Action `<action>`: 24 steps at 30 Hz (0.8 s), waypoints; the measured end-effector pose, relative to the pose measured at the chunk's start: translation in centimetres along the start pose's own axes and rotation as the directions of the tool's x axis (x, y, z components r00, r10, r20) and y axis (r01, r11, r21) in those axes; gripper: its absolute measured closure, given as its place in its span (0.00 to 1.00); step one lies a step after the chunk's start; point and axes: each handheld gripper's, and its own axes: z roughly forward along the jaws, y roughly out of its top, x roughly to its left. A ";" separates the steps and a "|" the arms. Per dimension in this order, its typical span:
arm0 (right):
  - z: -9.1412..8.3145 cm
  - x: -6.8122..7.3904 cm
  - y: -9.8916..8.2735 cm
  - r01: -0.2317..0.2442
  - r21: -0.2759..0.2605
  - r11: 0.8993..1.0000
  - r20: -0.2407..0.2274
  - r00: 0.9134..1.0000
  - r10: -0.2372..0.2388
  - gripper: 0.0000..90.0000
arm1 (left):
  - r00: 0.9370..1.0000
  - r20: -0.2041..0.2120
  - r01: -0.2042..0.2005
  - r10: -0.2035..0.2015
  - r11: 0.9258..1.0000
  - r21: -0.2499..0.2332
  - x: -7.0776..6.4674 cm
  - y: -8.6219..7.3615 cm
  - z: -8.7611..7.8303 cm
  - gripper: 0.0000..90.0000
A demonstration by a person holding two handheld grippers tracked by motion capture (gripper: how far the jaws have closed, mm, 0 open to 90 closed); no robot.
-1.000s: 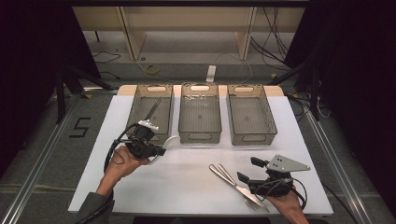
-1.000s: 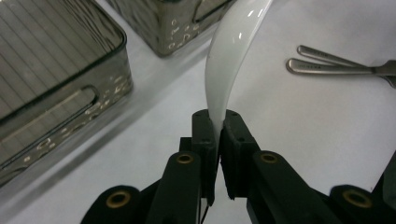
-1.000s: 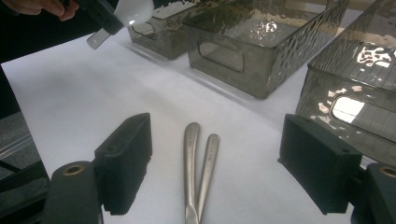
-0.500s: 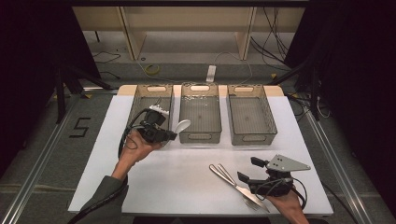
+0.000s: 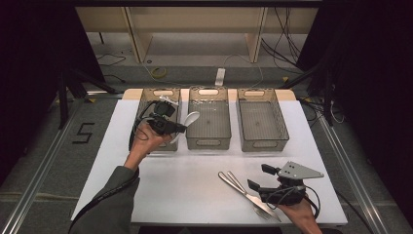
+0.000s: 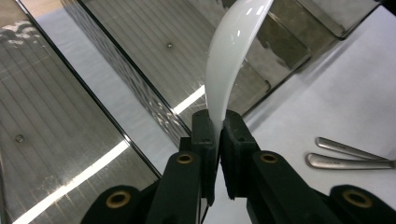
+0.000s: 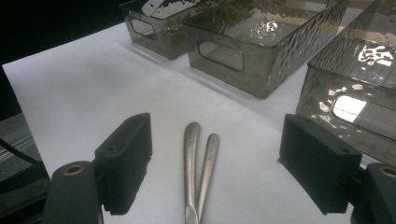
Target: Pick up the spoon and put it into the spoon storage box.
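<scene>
Left gripper [image 5: 176, 127] clamped our white spoon [image 6: 229, 70] over the gap between the left bin [image 5: 146, 105] and middle bin [image 5: 208, 141]; we needed it centred before letting go.

Spoon [image 6: 232, 56]: glossy white, plain, with pale highlights along its curve. Left gripper [image 6: 217, 122]: matte black, brass-coloured rivets on the body. Right gripper [image 7: 215, 163]: same black, same brass-coloured rivets; grey plate on top in the high view. Three bins [image 5: 208, 118]: smoky grey, see-through, walls with a rippled hammered pattern, floors ribbed in fine parallel lines. Two pieces of metal cutlery [image 7: 196, 172]: brushed silver, no ornament. Counter [image 5: 185, 185]: plain white sheet, tan board edge showing at the far corners. Sleeve [image 5: 109, 200]: dark grey-green. Floor [image 5: 44, 161]: grey, marked with a black numeral.
</scene>
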 end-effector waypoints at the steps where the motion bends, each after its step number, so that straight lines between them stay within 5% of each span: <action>1: 0.0 0.0 0.0 0.001 -0.001 1.000 0.000 1.000 -0.001 0.29 | 1.000 0.001 0.010 -0.010 1.000 -0.007 0.2 0.1 0.1 0.94; 8: 0.1 0.0 0.0 0.007 -0.002 1.000 -0.004 1.000 -0.007 0.29 | 0.998 0.009 0.056 -0.056 0.998 -0.029 1.3 1.5 0.8 0.94; 17: -0.1 0.0 0.0 0.002 -0.004 1.000 -0.005 1.000 -0.002 0.29 | 0.996 0.052 0.075 -0.073 0.996 -0.054 0.2 3.4 2.1 0.94; 24: -0.2 0.0 0.1 0.006 -0.007 1.000 -0.005 1.000 -0.006 0.29 | 0.996 0.038 0.081 -0.079 0.996 -0.049 -0.3 4.7 3.1 0.94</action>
